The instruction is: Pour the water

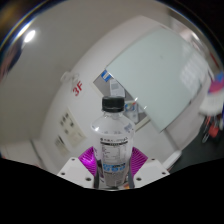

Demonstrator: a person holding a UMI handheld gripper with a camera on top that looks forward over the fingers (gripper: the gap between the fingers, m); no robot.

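The water bottle [112, 145] stands between the gripper's [111, 178] two fingers, dead centre and directly ahead along their line, its long axis upright and its dark cap [114, 102] uppermost and still in place. The clear body carries a pale label [111, 150] about its middle; the lower part of the bottle drops out of sight between the fingers, so what it rests on, if anything, cannot be seen. The magenta pads [92, 162] show at either side of the bottle at label height and appear to press on its walls, the fingers narrowed to the bottle's width; the contact itself is partly hidden, so this is judged a hold, not proven. No receiving vessel is visible. Beyond the bottle lies a pale wall with a large white panel [150, 65]. Any pour will depend on tipping this upright axis sideways, and the cap looks unremoved.
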